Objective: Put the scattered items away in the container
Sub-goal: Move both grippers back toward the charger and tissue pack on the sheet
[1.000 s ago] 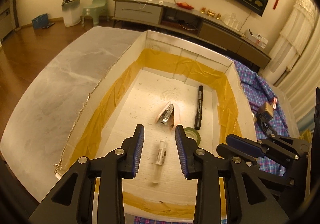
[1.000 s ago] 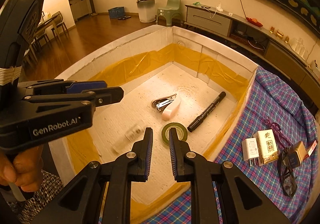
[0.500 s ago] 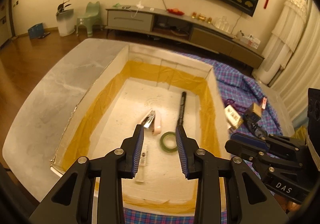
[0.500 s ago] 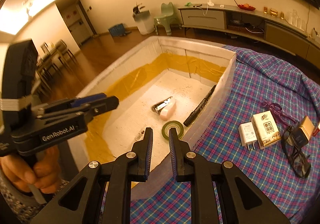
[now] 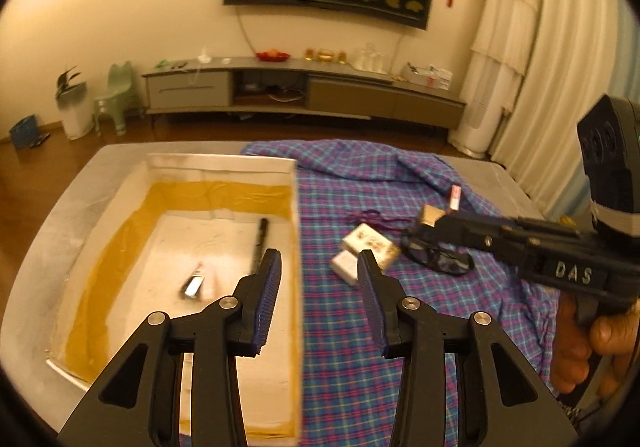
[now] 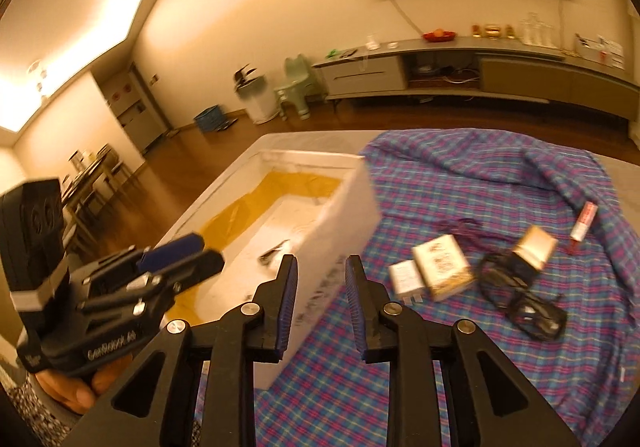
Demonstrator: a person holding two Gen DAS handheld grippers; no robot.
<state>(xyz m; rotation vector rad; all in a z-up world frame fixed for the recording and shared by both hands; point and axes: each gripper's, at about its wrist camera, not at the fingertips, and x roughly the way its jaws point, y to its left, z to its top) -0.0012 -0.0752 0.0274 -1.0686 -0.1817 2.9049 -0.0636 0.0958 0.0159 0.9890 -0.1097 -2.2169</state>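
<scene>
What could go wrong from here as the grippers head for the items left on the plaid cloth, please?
1. The white charger and the patterned box touch, so the opening, empty right gripper may catch both.
2. The glasses lie against the small gold-topped box; lifting one could drag the other.
3. The plaid cloth is rumpled and may snag fingertips.

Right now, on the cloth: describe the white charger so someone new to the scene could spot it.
Start at the plaid cloth to the right of the white box. A small cluster of items lies on it; the charger is the one nearest the box, touching a gold-printed carton. It is the only plain white block there, smaller than the carton.
</scene>
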